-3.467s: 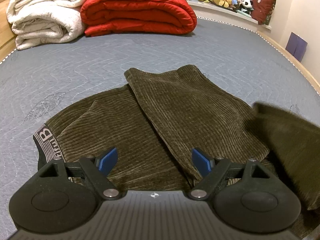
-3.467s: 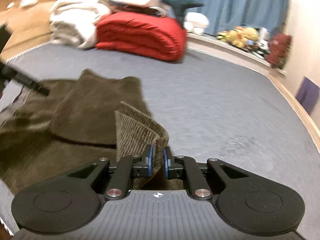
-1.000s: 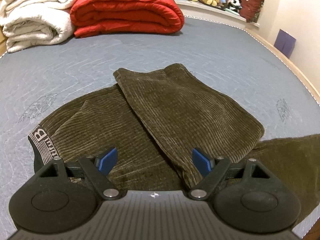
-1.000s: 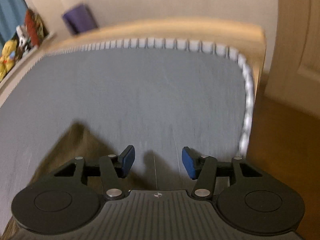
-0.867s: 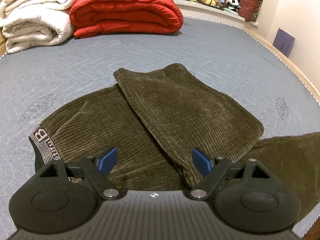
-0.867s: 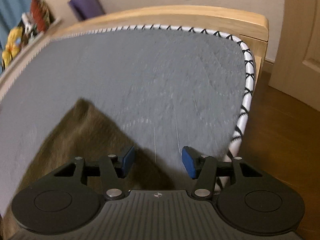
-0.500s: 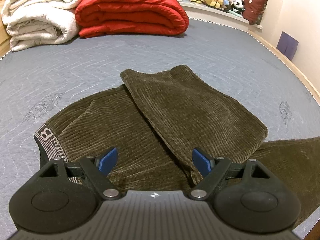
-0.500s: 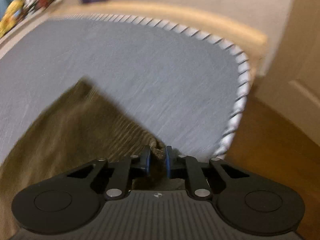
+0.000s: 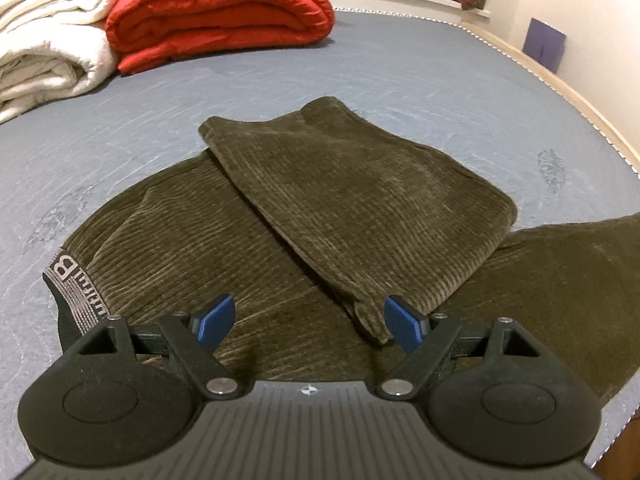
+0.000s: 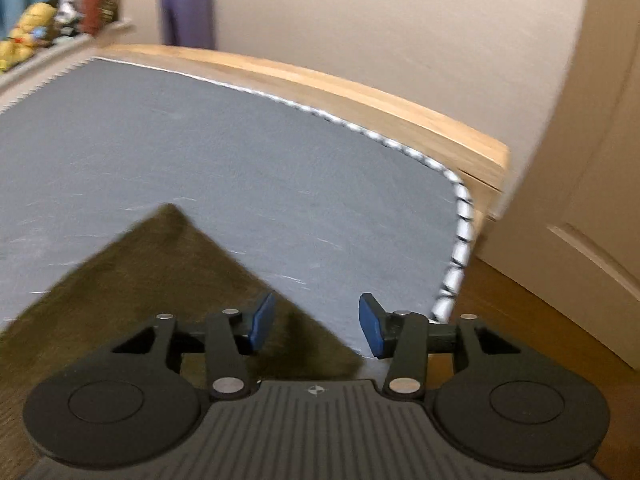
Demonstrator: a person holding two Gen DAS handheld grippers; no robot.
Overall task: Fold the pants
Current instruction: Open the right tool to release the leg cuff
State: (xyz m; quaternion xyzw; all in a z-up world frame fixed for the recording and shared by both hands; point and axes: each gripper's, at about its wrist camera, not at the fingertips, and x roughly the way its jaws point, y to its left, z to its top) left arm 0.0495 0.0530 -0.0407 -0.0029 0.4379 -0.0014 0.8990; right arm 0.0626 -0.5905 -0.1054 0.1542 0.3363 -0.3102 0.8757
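Pants pos.: pants lay flat on bed, one leg folded over seat, other leg running toward bed's corner.
Right claw: released, above leg hem (nearer arm).
Left claw: released, over fold edge.
Surroundings: red quilt, white blanket well apart; path unobstructed.

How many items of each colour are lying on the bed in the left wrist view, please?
Olive-brown: 1, the corduroy pants
Red: 1, the folded quilt
White: 1 pile of folded bedding; how many separate pieces it holds cannot be told
Total: 3
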